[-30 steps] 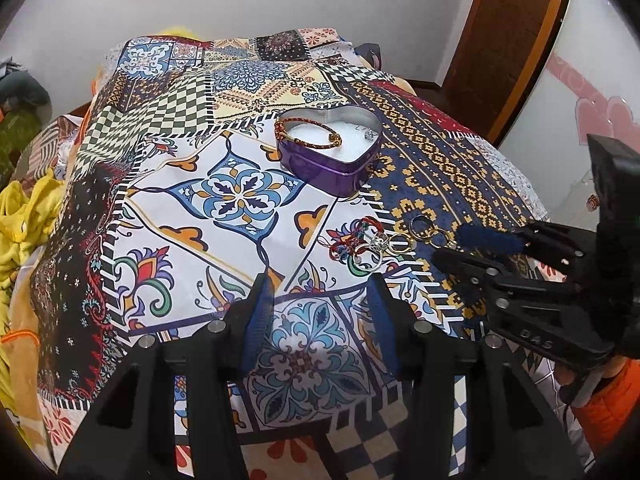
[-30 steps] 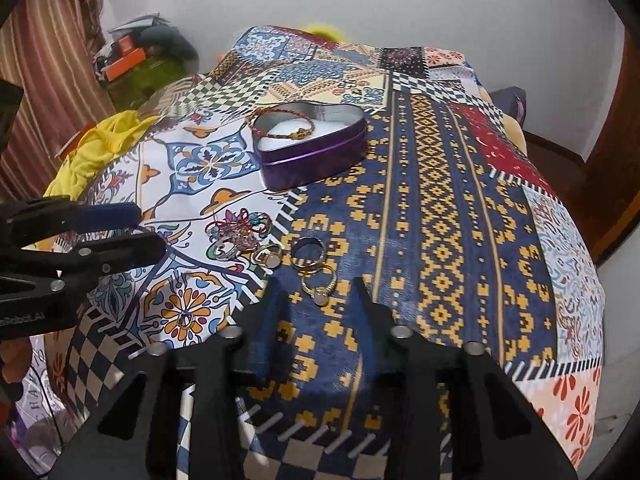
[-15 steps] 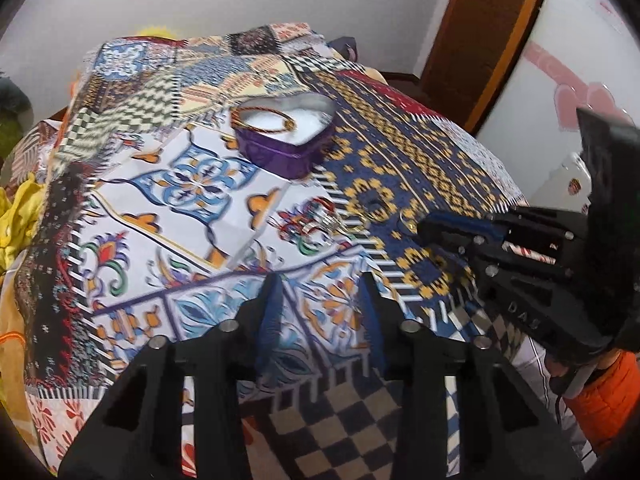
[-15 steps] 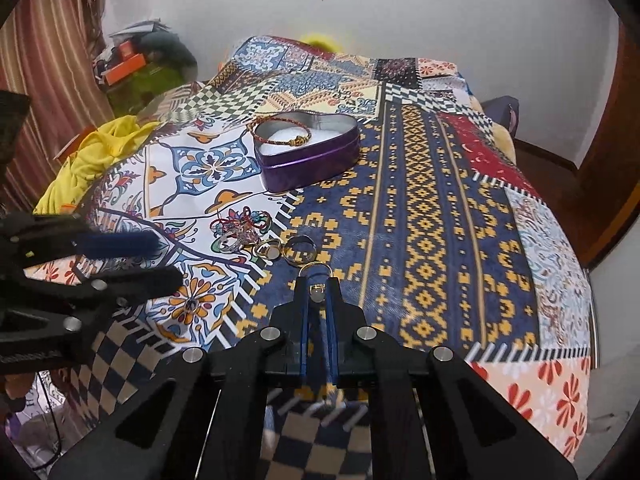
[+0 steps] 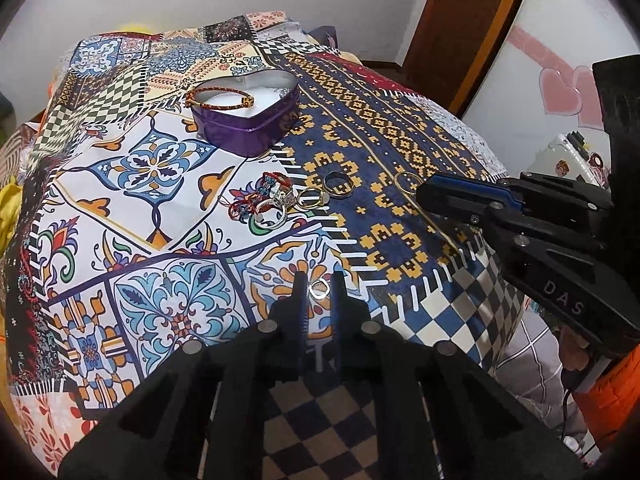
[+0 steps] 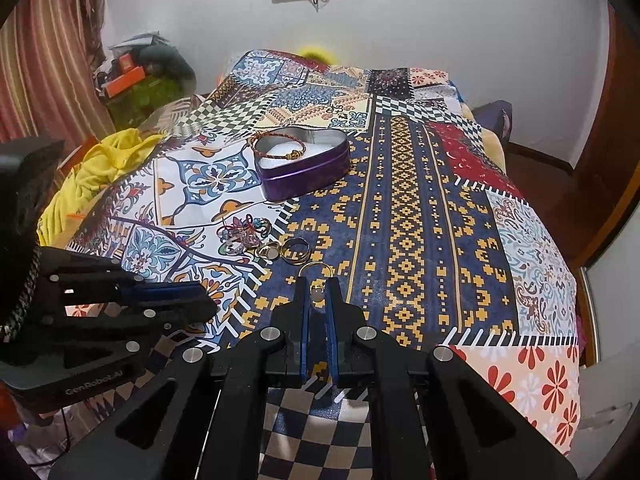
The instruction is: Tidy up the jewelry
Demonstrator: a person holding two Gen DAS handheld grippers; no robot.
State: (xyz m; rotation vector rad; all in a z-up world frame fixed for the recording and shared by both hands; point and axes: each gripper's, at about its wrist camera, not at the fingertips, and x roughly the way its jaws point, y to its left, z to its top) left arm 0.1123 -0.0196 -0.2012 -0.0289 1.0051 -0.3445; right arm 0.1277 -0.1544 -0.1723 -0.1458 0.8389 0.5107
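Observation:
A purple heart-shaped tin (image 5: 256, 128) sits on the patterned bedspread, with a red and gold bracelet (image 5: 218, 98) lying across its rim; it also shows in the right wrist view (image 6: 308, 172). A pile of rings and red cord jewelry (image 5: 276, 200) lies in front of it, beside a dark band ring (image 5: 338, 184). My left gripper (image 5: 319, 289) is shut on a small silver ring (image 5: 319, 289). My right gripper (image 6: 318, 292) is shut on a gold ring (image 6: 316, 270), whose hoop sticks out beyond the fingertips (image 5: 406, 180).
The bedspread (image 6: 420, 220) covers a bed that drops off at the near and right edges. Yellow cloth (image 6: 92, 172) lies at the left. A wooden door (image 5: 468, 20) stands at the back right. Clutter (image 6: 136, 80) is piled in the far left corner.
My left gripper has closed on the small silver ring and pulled back toward the near edge. My right gripper has closed on the gold ring and holds it.

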